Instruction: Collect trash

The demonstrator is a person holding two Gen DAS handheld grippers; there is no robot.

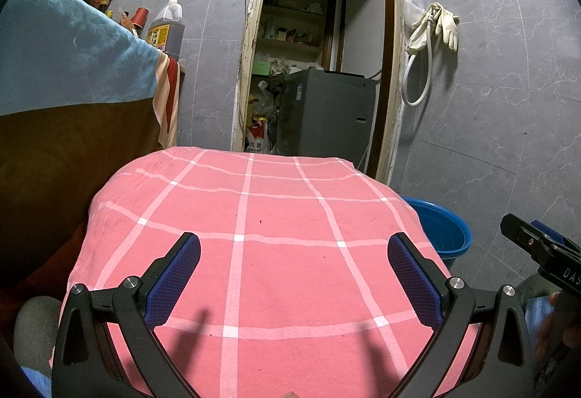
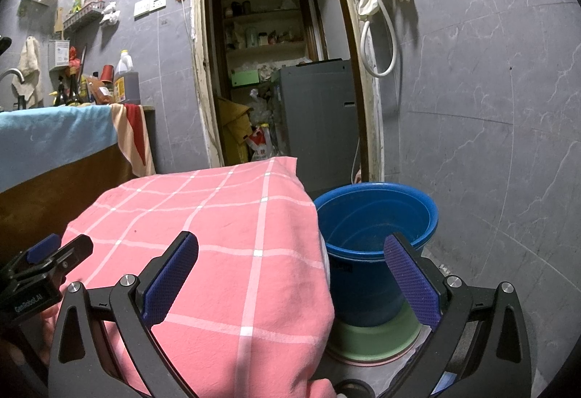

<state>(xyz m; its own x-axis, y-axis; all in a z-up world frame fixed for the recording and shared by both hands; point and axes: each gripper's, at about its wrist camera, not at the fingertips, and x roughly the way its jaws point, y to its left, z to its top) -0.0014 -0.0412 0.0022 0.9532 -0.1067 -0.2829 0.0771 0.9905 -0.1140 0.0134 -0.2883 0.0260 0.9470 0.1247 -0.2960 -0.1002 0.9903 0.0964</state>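
A pink checked cloth (image 1: 254,245) covers a low table; no trash shows on it. My left gripper (image 1: 294,271) is open and empty above the cloth's near part. My right gripper (image 2: 290,271) is open and empty, over the cloth's right edge (image 2: 218,252) and a blue bucket (image 2: 377,216). The bucket stands on the floor to the right of the table, on a green basin (image 2: 374,340). The bucket also shows in the left wrist view (image 1: 443,234). Each gripper shows at the edge of the other's view: the right one (image 1: 537,252), the left one (image 2: 47,263).
A counter draped in a blue and brown cloth (image 1: 65,71) stands at the left with bottles (image 1: 167,31) on it. Behind the table an open doorway (image 1: 319,53) shows a grey washing machine (image 1: 326,114) and bags. Rubber gloves and a hose (image 1: 432,31) hang on the grey tiled wall.
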